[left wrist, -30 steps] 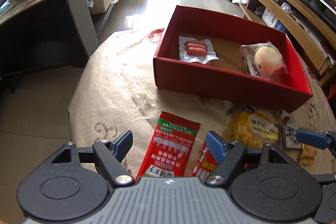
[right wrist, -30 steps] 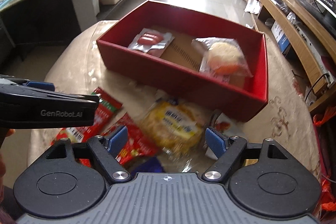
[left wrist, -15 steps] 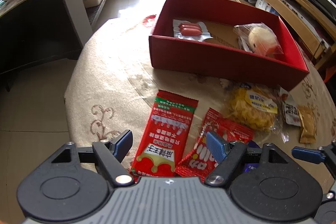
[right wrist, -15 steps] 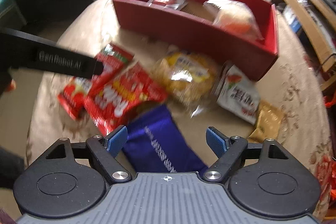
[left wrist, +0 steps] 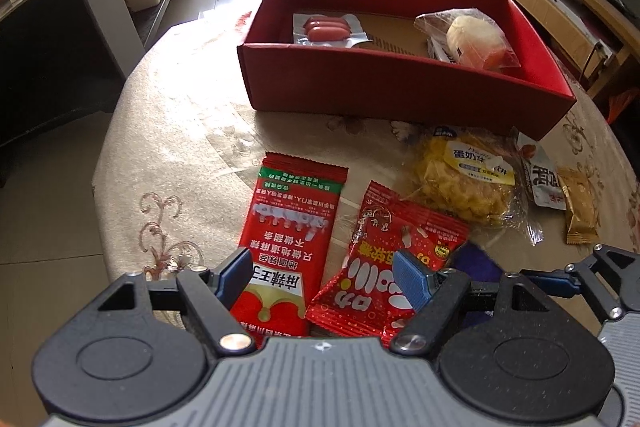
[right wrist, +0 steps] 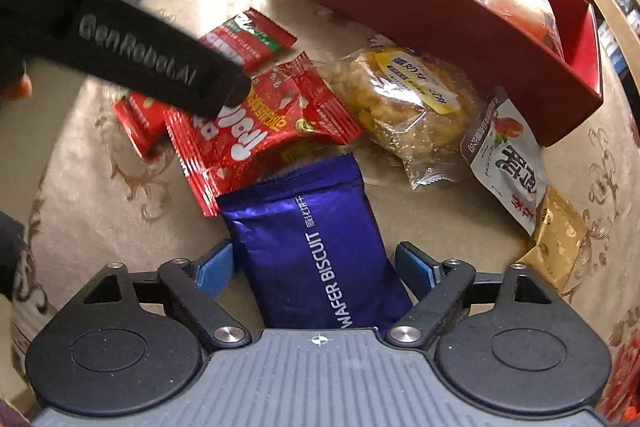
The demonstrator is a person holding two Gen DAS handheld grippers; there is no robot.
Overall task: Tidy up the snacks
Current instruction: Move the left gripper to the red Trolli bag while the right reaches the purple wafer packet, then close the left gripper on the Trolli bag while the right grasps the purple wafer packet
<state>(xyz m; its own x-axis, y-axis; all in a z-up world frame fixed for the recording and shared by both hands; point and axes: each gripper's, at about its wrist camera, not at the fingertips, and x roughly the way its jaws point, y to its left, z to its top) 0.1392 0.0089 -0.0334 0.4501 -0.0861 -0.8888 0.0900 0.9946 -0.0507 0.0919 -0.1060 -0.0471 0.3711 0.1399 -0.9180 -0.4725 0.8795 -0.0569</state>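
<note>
- right gripper spread; purple wafer pack lies between its fingers, neither touching
- left gripper spread over two red packets

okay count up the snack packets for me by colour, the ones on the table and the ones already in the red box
Red: 2, the tall packet and the crinkled packet.
Purple: 1, wafer biscuit.
Clear: 3, yellow pastry, sausages, bun.
White: 1, packet.
Gold: 1, packet.
Total: 8, two inside the red box.

Black tool with blue ribbed fingertips, silver screws, grey ridged housing, white "GenRobot.AI" lettering
</note>
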